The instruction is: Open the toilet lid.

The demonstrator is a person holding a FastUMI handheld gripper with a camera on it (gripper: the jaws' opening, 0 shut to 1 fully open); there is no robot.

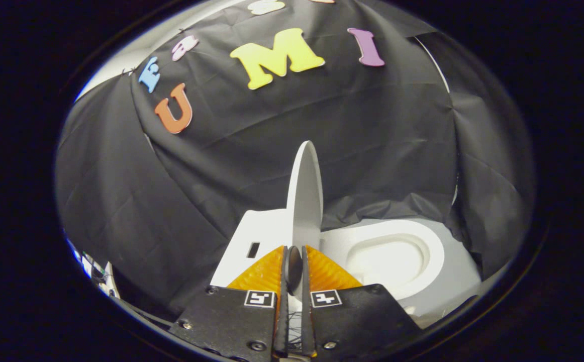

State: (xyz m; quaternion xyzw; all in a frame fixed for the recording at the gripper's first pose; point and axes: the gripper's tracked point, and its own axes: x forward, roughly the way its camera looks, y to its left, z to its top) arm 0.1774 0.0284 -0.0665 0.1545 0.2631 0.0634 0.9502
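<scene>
Pinching the thin edge of the toilet lid (304,196), the gripper (294,251) sits at the lower centre of the frame with both fingers (264,274) pressed against the lid's two faces. That white lid stands upright, seen edge-on, rising from between the fingertips toward the middle of the picture. To its left lies the white tank (257,236) with a small dark slot in its top. To the lid's right, in the lower right of the frame, the toilet seat (425,236) lies uncovered, ringing the oval bowl opening (387,261). Black cloth (171,201) hangs behind everything.
</scene>
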